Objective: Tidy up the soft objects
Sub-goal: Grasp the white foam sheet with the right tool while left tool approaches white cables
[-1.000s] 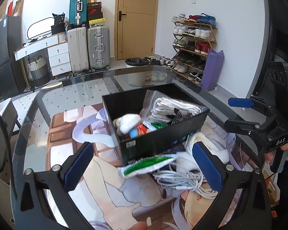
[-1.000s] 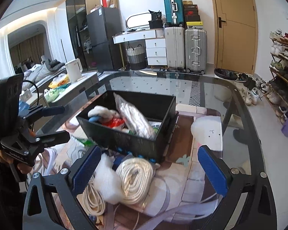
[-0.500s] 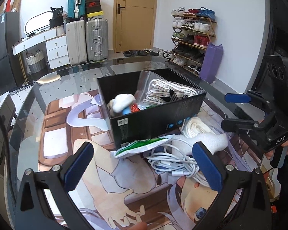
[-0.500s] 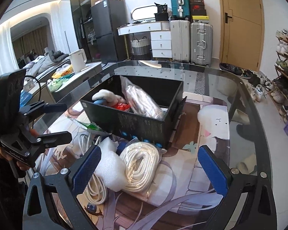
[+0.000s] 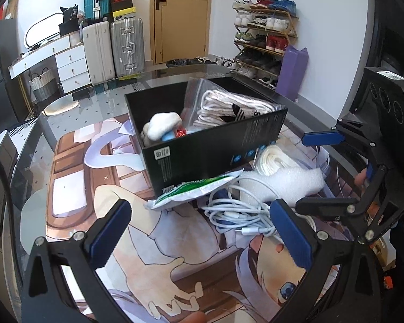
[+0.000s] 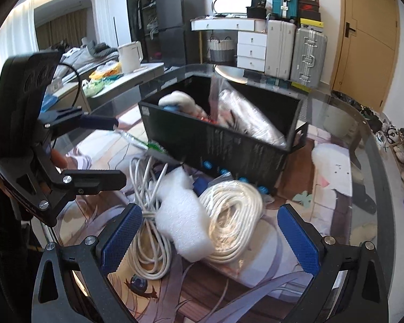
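On a glass table (image 5: 75, 107) covered by a cartoon-print mat (image 5: 153, 242), in a room with suitcases (image 5: 126, 45) and a shoe rack (image 5: 264, 43), both the left gripper (image 5: 202, 239) and right gripper (image 6: 210, 239) gape empty over foam (image 6: 183, 215) and cable coils (image 6: 234, 210) beside the black box (image 5: 215, 150).

The black box (image 5: 215, 150) hides the far end of the green-and-white packet (image 5: 194, 189) and part of the coiled white rope (image 5: 272, 158). In the right wrist view, the bagged socks (image 6: 245, 118) inside it are motion-blurred.
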Demonstrator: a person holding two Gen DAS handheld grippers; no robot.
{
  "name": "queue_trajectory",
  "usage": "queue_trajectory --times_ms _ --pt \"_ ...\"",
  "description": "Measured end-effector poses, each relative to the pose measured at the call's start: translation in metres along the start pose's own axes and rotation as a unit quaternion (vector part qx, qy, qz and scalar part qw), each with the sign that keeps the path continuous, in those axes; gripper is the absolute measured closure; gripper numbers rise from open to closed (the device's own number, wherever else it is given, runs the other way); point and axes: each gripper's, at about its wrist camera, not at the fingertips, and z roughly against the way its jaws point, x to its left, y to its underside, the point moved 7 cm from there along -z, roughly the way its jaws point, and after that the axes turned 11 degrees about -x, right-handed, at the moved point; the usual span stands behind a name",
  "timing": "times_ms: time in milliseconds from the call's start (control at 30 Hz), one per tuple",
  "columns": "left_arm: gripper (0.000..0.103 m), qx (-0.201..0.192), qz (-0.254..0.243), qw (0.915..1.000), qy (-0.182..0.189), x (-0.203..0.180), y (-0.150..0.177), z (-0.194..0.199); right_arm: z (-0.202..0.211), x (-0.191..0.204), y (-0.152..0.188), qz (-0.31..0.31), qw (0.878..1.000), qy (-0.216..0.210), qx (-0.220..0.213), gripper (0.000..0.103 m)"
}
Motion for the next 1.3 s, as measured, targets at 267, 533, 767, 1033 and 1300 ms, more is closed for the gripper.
queue_trajectory --times_ms 267,533,767,1033,1300 --pt "0.000 0.007 -0.003 1.0000 0.003 -0.001 0.003 -0.001 -0.005 -0.012 0.006 -0.004 1.000 0.026 0.003 0.001" --pt "0.000 0.011 -0.003 0.9999 0.004 -0.001 0.004 -0.003 -0.007 -0.005 0.007 0.014 1.000 0.026 0.001 0.001" --pt "0.000 0.015 -0.002 0.9999 0.004 0.000 0.005 -0.004 -0.010 0.004 0.005 0.031 0.999 0.026 -0.008 0.019" --pt "0.000 0.016 -0.002 0.9999 0.005 0.002 0.005 -0.006 -0.017 0.014 0.007 0.032 0.999 -0.002 -0.004 0.044" --pt "0.000 0.019 -0.001 0.9998 0.006 0.002 0.006 -0.007 -0.009 0.016 0.005 0.032 0.999 -0.021 -0.015 0.060"
